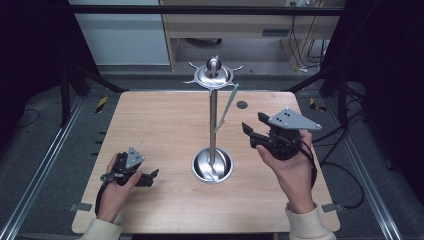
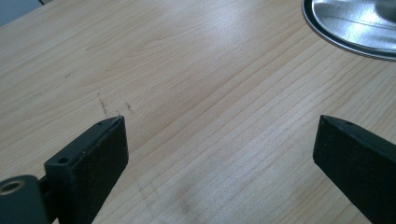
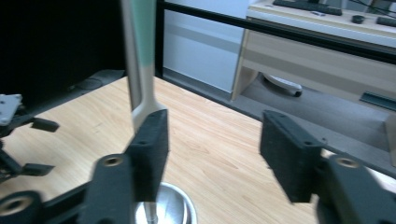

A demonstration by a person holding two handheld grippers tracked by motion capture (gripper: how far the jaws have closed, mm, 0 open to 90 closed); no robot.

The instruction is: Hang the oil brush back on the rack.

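Observation:
A metal stand (image 1: 213, 120) rises from a round steel base (image 1: 212, 166) at the table's middle, with a hooked crown (image 1: 213, 75) on top. A utensil with a pale green handle (image 1: 226, 107) hangs from one hook to the right of the pole. My right gripper (image 1: 251, 134) is held above the table just right of the utensil, open with nothing between its pads. In the right gripper view the utensil (image 3: 141, 56) hangs just past the left jaw's tip, and the right gripper (image 3: 215, 126) gapes wide. My left gripper (image 1: 151, 176) rests low on the table at the front left, open and empty (image 2: 219, 126).
The wooden table (image 1: 160, 125) has a small dark hole (image 1: 242, 104) near its back right. The stand's base rim (image 2: 355, 28) lies a short way ahead of the left jaws. Dark frame posts and cables surround the table; a desk stands behind.

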